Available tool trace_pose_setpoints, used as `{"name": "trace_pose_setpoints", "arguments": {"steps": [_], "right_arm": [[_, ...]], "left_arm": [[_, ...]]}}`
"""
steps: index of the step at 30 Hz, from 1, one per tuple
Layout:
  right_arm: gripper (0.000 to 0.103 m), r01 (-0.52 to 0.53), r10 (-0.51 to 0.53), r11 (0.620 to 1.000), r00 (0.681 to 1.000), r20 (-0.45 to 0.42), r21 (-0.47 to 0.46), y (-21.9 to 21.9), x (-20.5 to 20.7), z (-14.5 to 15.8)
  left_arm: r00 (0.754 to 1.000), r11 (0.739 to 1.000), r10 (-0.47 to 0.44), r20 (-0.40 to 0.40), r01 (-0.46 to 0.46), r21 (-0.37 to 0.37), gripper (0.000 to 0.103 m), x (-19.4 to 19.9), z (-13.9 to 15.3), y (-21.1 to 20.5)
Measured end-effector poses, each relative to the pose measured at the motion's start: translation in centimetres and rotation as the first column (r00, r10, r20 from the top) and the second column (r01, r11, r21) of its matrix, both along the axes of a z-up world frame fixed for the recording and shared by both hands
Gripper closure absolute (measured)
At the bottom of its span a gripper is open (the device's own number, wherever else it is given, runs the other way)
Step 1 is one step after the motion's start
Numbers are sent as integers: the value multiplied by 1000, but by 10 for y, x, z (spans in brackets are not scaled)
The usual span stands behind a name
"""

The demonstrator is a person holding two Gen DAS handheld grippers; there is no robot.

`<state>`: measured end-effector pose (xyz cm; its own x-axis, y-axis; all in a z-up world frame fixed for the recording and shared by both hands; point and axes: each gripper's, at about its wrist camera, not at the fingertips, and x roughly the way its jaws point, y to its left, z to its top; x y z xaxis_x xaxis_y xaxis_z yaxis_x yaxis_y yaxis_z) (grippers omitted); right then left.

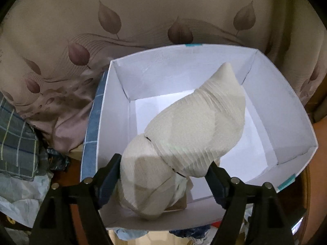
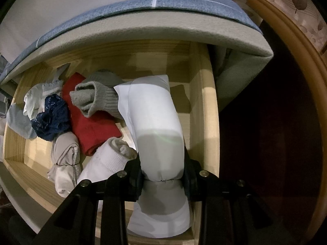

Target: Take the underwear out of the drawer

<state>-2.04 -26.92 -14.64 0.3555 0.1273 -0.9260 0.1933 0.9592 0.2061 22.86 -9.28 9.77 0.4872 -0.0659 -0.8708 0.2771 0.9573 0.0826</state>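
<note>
Cream bundle (image 1: 184, 134) sits in the white box (image 1: 294, 120) between the left gripper's (image 1: 163, 181) wide fingers; right gripper (image 2: 163, 175) pinches a white roll (image 2: 155, 122) over the drawer (image 2: 202, 102), best lifted straight up, clear of neighbouring clothes.

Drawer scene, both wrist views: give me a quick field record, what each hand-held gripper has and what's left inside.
left hand-held gripper: jaws wide, cream rolled garment between them over the white box; pad contact unclear
right hand-held gripper: shut on white rolled garment
location of right grip: inside wooden drawer, at its right side
left in drawer: red folded item, grey sock roll, navy lace item, white sock roll, beige roll
white box contents: only the cream garment visible
</note>
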Motion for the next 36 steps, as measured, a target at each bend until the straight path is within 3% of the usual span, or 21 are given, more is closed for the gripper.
{"name": "trace_pose_setpoints", "arguments": {"steps": [8, 19, 21, 23, 26, 30, 34, 36], "right_arm": [[75, -7, 8, 998, 1000, 15, -54, 8, -2, 7], [75, -7, 8, 998, 1000, 12, -61, 11, -1, 8], [75, -11, 12, 998, 1000, 16, -61, 11, -1, 8], [76, -5, 6, 998, 1000, 22, -64, 10, -2, 9], [76, 6, -4, 998, 999, 41, -57, 7, -6, 19], [76, 34, -34, 999, 996, 86, 2, -4, -13, 49], [77, 34, -38, 997, 998, 53, 75, -13, -24, 68], [77, 37, -41, 992, 999, 30, 121, -19, -29, 77]], "left_arm": [[999, 990, -38, -22, 35, -136, 20, -15, 26, 23], [998, 976, -32, -54, 19, -216, 19, -10, 37, 28], [999, 976, -17, -32, 9, -218, 19, -18, 46, 35], [1000, 979, -15, 14, 17, -204, 19, -28, 57, 44], [996, 991, -16, 86, 27, -128, 19, -50, 75, 61], [989, 997, -29, 147, 38, -60, 19, -78, 86, 82], [987, 999, -37, 156, 37, 3, 19, -107, 70, 100], [992, 999, -37, 117, 33, 33, 19, -118, 46, 106]]}}
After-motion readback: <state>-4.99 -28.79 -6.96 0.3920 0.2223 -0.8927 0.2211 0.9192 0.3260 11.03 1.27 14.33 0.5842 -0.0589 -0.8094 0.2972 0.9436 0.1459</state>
